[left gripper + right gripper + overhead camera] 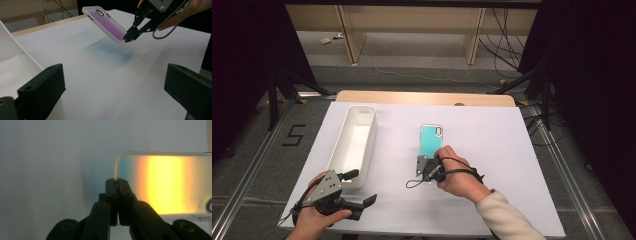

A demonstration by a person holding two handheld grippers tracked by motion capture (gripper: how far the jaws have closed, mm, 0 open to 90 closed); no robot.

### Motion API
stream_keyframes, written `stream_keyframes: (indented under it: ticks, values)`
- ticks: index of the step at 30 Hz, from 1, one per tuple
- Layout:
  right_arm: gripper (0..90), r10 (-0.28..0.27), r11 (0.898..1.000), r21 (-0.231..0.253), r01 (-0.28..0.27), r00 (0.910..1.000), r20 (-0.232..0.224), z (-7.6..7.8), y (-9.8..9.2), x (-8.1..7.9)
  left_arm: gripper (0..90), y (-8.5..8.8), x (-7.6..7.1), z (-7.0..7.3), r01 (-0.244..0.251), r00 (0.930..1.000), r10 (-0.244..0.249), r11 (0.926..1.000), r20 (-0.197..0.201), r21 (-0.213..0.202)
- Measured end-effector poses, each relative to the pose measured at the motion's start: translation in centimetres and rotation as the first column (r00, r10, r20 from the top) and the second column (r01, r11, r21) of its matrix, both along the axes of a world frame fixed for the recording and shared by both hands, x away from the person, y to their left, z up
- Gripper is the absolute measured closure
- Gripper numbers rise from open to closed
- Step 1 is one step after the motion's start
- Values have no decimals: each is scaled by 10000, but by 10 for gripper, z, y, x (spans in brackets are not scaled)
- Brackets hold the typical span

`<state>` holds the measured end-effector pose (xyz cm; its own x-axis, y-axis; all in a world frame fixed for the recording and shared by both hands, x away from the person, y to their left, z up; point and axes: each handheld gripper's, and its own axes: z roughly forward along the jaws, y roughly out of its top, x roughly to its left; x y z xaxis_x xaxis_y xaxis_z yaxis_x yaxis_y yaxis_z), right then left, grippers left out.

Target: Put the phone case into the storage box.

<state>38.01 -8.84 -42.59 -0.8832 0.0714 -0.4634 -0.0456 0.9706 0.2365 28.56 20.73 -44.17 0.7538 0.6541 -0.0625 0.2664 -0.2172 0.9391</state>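
White sheeting covers the bench (512, 150), with dark curtains on both sides. At the left a white tray (354, 145) lies lengthwise; just beside its near end the left gripper (362, 187) rests with jaws wide apart and nothing between them. To the right, the right gripper (428, 167) has its jaws pinched tight on the near edge of a phone case (431, 140), teal inside, lifting that end so the case tilts off the sheet. The step looks like picking it up; next it likely needs carrying left to the tray without slipping from the thin edge grip.
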Motion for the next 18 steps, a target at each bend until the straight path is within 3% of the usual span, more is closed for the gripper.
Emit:
stream_keyframes:
  ticks: [5, 18]
  values:
    - [890, 156, 9999, -16, -156, 9998, 119, 2, -1, -2, 34, 1, 1, 0, -361, 9993, 361, 9993, 5, -107]
    - [890, 157, 9998, 70, -161, 9984, 550, 0, -8, -5, 48, 0, 3, 0, -404, 9992, 404, 9991, 2, -112]
